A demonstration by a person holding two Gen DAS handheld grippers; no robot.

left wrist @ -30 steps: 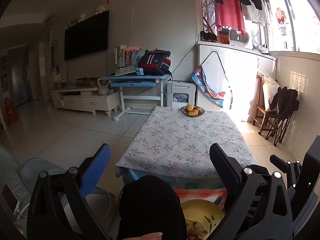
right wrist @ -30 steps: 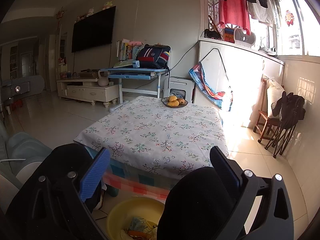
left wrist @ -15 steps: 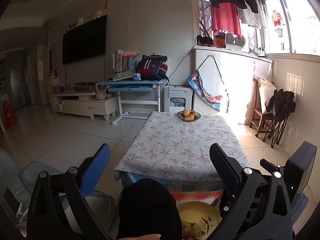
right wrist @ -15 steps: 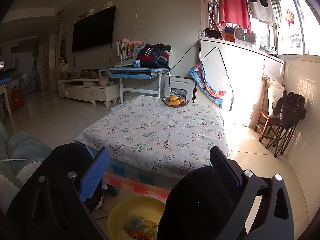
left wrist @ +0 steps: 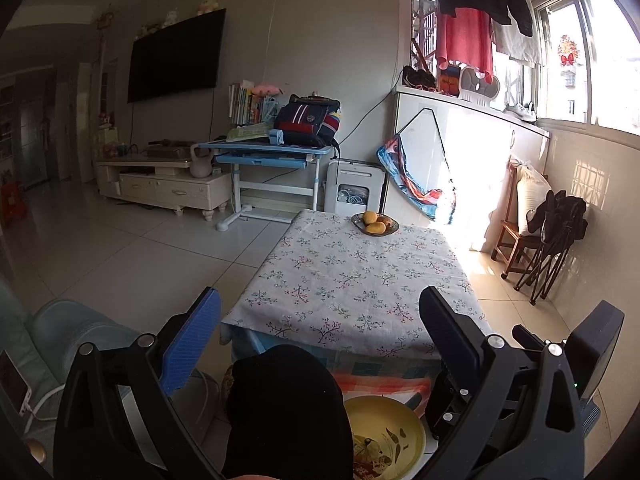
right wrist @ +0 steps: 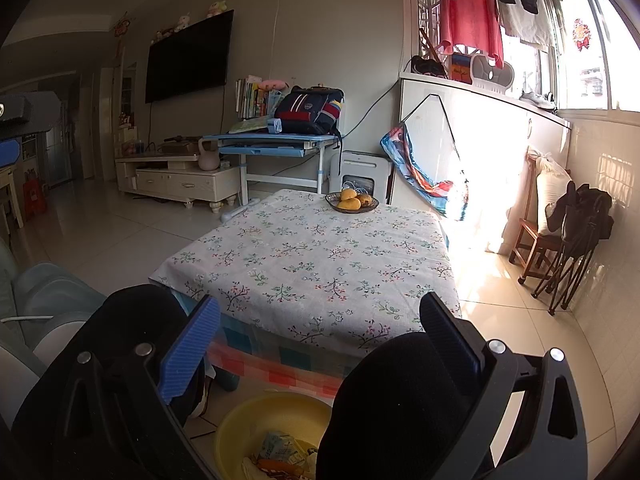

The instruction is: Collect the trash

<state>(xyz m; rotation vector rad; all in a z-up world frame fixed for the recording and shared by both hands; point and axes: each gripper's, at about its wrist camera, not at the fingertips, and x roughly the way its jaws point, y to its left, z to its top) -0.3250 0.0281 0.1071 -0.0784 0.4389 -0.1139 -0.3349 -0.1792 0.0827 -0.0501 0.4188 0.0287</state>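
Observation:
A yellow basin (left wrist: 386, 436) holding wrappers and scraps sits on the floor in front of the table; it also shows in the right wrist view (right wrist: 256, 420) with a small carton (right wrist: 276, 444) among the trash. My left gripper (left wrist: 320, 334) is open and empty, held above the near table edge. My right gripper (right wrist: 320, 338) is open and empty, likewise above the near edge. The right gripper's body (left wrist: 596, 356) shows at the right of the left wrist view. Dark knees (left wrist: 288, 412) hide part of the basin.
A low table with a floral cloth (right wrist: 312, 256) carries a bowl of fruit (right wrist: 352, 202) at its far end. A blue desk (right wrist: 280, 144) with a backpack, a TV cabinet (right wrist: 176, 180), a wooden chair (right wrist: 536, 240) and a grey-blue sofa (left wrist: 60, 332) surround it.
The left gripper has lifted and drawn back, so the table looks farther and lower. The right gripper barely moved. Both stayed open.

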